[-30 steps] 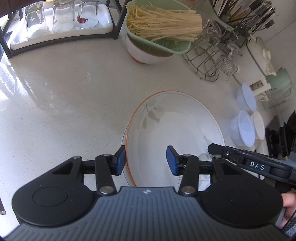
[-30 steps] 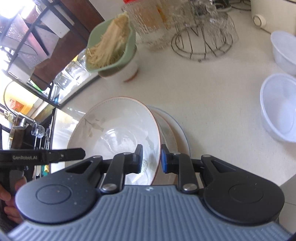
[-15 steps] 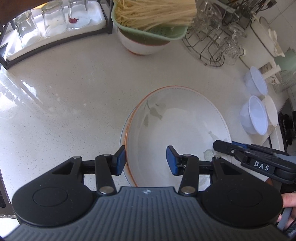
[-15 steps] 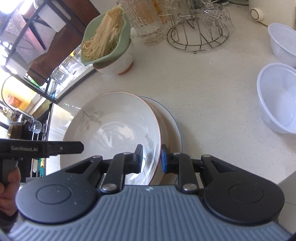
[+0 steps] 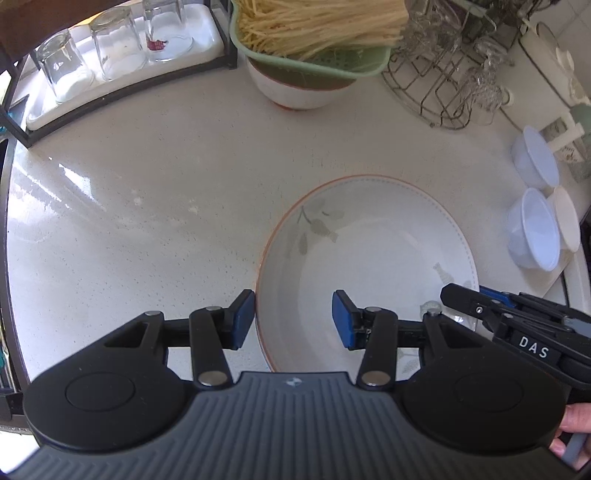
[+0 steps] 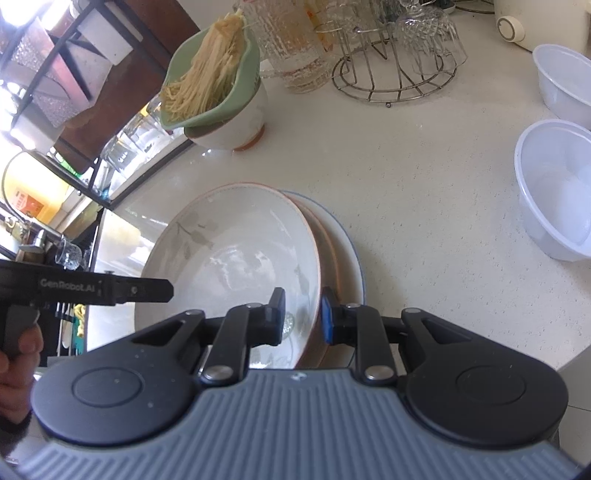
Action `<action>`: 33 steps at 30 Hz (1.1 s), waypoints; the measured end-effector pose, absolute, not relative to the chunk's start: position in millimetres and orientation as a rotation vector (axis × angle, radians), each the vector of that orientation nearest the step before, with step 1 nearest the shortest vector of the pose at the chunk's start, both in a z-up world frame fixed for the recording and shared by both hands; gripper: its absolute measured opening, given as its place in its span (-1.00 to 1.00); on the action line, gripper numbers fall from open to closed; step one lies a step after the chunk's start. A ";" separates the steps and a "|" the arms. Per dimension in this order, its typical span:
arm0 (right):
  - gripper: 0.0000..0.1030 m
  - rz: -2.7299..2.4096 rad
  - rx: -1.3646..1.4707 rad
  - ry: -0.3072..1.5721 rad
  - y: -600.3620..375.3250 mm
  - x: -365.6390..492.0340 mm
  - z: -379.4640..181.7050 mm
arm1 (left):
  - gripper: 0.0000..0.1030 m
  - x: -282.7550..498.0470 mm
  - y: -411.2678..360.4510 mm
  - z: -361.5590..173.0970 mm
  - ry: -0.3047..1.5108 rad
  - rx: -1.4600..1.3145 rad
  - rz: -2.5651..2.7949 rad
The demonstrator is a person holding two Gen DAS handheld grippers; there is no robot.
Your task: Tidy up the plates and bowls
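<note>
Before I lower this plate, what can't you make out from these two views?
- Left wrist: anything under the plate, which covers it.
- Right wrist: whether the plate touches the stack beneath, and how many pieces are in it; only edges show.
- Right wrist: how firmly the right gripper pinches the rim; its fingers straddle it.
- Left wrist: the far glasses, blurred and cut off.

Bare counter [image 5: 147, 206] left of plate [image 5: 369, 251]

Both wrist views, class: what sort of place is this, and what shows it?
Most likely a home kitchen counter: upturned drinking glasses on a white tray, a green colander of dry noodles, and a wire rack of glassware.
</note>
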State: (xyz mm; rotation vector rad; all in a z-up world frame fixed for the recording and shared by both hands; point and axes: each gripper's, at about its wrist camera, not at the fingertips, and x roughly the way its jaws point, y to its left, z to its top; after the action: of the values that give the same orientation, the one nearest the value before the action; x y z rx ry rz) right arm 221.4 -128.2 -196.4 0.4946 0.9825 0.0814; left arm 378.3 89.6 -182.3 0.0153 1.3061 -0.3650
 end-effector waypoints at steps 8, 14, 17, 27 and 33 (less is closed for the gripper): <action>-0.55 0.047 0.408 0.936 -126.8 218.8 -179.2 | -0.01 376.5 96.5 -155.6 1.227 -0.056 -0.374; -0.56 0.031 0.373 0.886 -127.7 216.7 -165.0 | -0.01 367.5 91.8 -136.9 1.173 -0.094 -0.409; -0.56 0.030 0.368 0.854 -127.3 214.0 -151.9 | -0.01 360.9 88.1 -124.2 1.139 -0.098 -0.430; -0.56 0.000 0.354 0.726 -125.5 192.8 -104.0 | -0.01 334.0 86.0 -80.3 0.999 -0.059 -0.467; -0.56 -0.034 0.326 0.669 -121.4 185.6 -82.5 | -0.01 335.4 89.7 -69.0 0.981 -0.072 -0.482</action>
State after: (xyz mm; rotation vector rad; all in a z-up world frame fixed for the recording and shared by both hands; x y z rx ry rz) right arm 185.6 -121.4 -82.5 0.3264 0.6688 -0.0341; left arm 335.4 89.7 -69.0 -0.0723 0.9809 -0.4823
